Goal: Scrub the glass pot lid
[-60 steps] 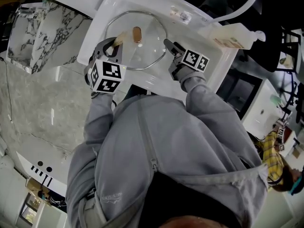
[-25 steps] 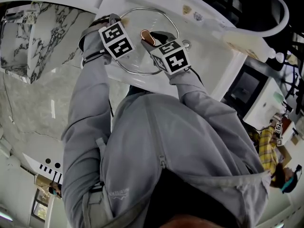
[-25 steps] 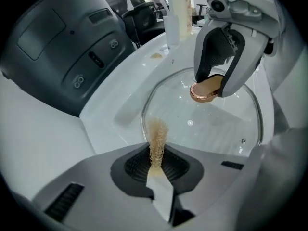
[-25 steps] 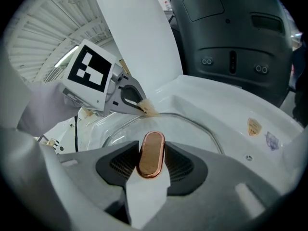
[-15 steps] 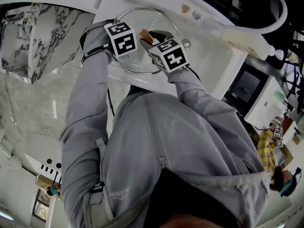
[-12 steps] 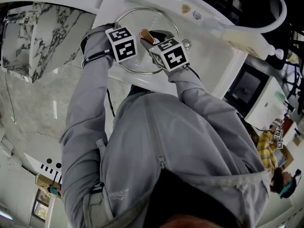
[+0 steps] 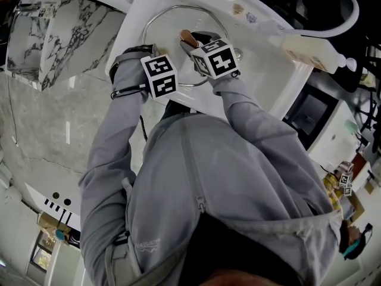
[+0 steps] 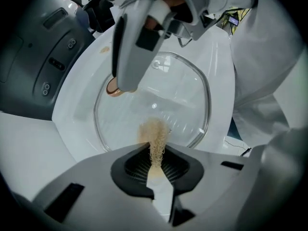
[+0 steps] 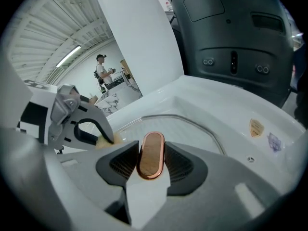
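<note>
**Step in hand: scrubbing, judged under way.**

The left gripper [image 8: 156,157] is clamped on a tan fibrous scrubber [image 8: 154,134]. The tuft sticks out past the jaw tips and points down onto the glass. The right gripper [image 9: 151,163] has its jaws at a middling width, pressed on both sides of the copper-rimmed knob [image 9: 151,153] of the glass pot lid [image 8: 168,97].

**Recommendations**
- Keep the right grip on the knob firm and still. It is the only restraint on the lid, and wet glass in a smooth basin is likely to slide or rock.
- Hold the left gripper upright so the tuft meets the glass squarely. Use moderate pressure, since too much would probably tip the lid about the knob.
- Work in overlapping passes from the rim inward, and include the metal edge band.
- Keep the strokes clear of the right gripper's fingers, which take up the area round the knob.

**Position of the lid**
- The lid lies knob-up in the white sink [image 8: 67,129].
- It is directly under the left gripper's tips. The scrubber sits near the lid's closest edge, and most of the glass stretches ahead of that gripper.
- For the right gripper, the knob is between the jaws and the glass spreads out beyond and below them.
- The frames do not settle whether the lid lies flat or slightly raised.
</note>
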The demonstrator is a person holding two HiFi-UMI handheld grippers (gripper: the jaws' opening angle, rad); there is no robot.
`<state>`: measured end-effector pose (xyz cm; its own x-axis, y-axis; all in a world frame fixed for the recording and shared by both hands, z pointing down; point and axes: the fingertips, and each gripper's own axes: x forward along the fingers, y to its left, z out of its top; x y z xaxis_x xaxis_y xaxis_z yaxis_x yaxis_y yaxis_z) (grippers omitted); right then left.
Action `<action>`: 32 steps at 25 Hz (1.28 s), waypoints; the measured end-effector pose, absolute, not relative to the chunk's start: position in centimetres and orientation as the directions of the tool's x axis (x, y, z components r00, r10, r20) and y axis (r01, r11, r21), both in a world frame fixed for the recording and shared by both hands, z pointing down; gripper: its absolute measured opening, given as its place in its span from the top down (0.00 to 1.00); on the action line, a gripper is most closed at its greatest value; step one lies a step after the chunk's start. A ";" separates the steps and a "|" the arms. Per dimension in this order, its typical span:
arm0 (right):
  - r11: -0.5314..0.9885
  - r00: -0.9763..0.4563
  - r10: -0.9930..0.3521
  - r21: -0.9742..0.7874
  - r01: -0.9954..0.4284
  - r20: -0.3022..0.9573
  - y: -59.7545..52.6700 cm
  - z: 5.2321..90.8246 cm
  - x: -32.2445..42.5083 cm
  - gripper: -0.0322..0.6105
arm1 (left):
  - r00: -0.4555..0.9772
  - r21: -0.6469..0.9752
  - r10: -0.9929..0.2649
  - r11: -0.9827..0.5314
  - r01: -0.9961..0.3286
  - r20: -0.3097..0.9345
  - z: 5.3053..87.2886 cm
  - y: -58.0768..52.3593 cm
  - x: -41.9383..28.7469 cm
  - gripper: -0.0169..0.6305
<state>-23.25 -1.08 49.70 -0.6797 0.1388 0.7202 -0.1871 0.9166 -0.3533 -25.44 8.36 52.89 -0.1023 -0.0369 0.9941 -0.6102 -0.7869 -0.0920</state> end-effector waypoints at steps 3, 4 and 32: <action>0.919 -0.681 0.137 -0.349 -0.184 0.719 -1.1 49.7 -23.3 0.69 | -0.107 -0.089 -0.030 -0.795 -0.600 0.994 52.9 9.6 -23.9 0.92; 0.920 -0.681 0.136 -0.347 -0.183 0.719 -1.1 49.7 -23.2 0.69 | -0.107 -0.086 -0.028 -0.797 -0.598 0.994 52.9 10.0 -23.4 0.92; 0.941 -0.703 0.178 -0.329 -0.084 0.689 -0.5 48.6 -22.0 0.68 | 0.075 -0.095 -0.239 -0.629 -0.771 0.968 44.4 2.9 -23.9 0.92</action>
<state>-22.01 -0.46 48.64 -0.7026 0.1777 0.6890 -0.0843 0.9407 -0.3286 -23.95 2.85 44.39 0.0751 -0.2388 0.9682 -0.7712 -0.6294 -0.0954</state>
